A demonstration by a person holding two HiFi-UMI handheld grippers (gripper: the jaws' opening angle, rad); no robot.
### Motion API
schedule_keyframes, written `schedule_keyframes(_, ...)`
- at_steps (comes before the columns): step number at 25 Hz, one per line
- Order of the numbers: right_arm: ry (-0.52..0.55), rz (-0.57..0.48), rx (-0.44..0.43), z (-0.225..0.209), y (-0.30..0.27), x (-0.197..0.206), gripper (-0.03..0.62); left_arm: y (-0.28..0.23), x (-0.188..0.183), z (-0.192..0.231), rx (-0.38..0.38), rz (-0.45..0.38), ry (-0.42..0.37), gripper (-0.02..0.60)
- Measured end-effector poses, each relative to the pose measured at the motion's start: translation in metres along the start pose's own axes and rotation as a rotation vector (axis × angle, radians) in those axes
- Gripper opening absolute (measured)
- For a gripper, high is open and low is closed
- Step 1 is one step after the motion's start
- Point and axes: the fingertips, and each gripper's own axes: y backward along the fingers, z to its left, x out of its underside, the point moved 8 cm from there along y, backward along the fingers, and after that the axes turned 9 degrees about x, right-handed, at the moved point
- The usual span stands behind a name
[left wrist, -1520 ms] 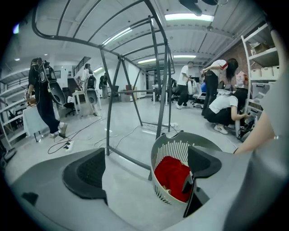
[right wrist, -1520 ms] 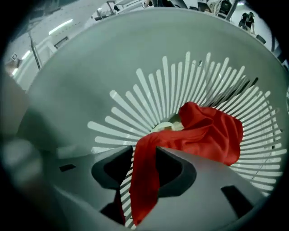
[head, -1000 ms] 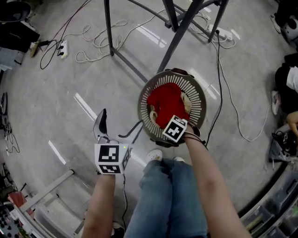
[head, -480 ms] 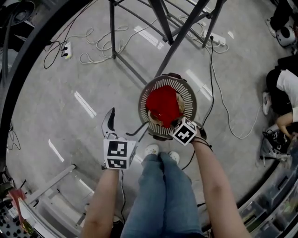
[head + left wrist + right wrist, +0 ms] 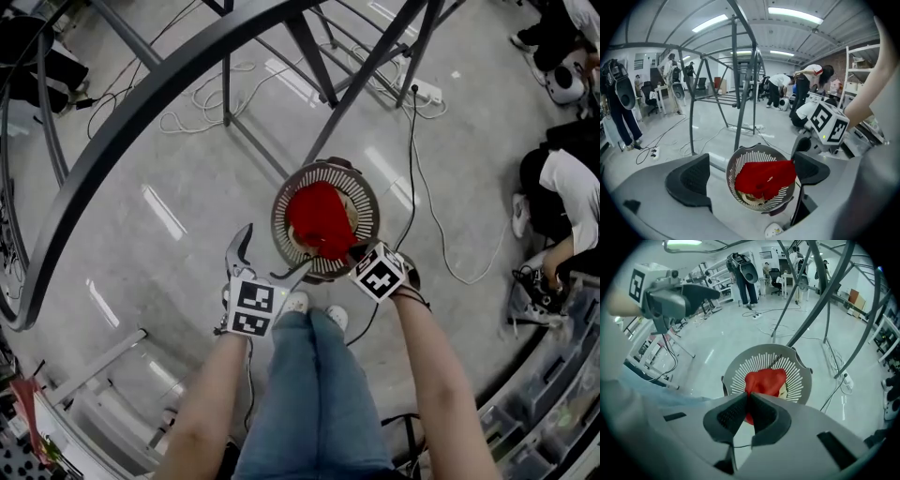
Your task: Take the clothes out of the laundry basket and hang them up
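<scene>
Matt grey slotted plastic basket point(image 5: 364, 192). Soft red cloth point(image 5: 319, 217) at centre. Smooth, glossy floor point(image 5: 112, 244) at left. Dark metal rack point(image 5: 173, 70), upper left.

place: lab or workshop | evidence: loose floor cables point(image 5: 202, 101), power strip point(image 5: 428, 91), ceiling strip lights point(image 5: 794, 15), shelving point(image 5: 862, 70)

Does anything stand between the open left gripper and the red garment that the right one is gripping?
Nothing visible does. The left gripper has its jaws apart and empty, with only open air between them and the red garment over the laundry basket. The right gripper, shut on the garment, sits off to the side.
</scene>
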Motion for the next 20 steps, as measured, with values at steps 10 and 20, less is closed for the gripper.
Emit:
schedule_keyframes(10,-0.046,-0.142,0.036,-0.009,0.072,-0.026,0.015,-0.046,0.032,-0.020,0.079,0.086,-0.115,0.568)
schedule_keyframes(20,0.015,-0.296,0.064,-0.016,0.150,-0.060,0.015,-0.082,0.069,-0.025,0.127,0.197,-0.172,0.568)
